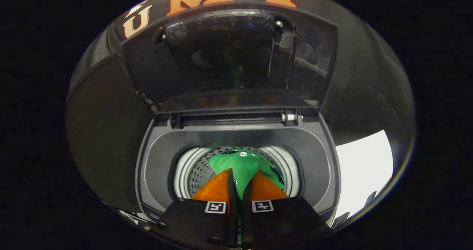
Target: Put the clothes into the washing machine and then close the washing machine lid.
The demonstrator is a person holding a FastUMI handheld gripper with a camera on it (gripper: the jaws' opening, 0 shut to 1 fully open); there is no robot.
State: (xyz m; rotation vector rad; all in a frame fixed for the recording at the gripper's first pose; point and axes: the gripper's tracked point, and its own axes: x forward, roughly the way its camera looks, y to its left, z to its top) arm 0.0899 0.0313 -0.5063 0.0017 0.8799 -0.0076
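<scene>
Low in the centre of the frame, the gripper (239, 185) has its fingers pinched narrowly on a green garment (245, 168), cloth squeezed between both. That garment hangs over the drum (197, 172) mouth of the washing machine (155, 161). Across the upper middle of the frame, the lid (229, 57) stands raised behind the opening.

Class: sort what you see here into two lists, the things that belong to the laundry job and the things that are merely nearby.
Belongs to the job:
green garment, pinched in the gripper above the drum
washing machine
its raised lid

Merely nearby:
white surface beside the machine
</scene>
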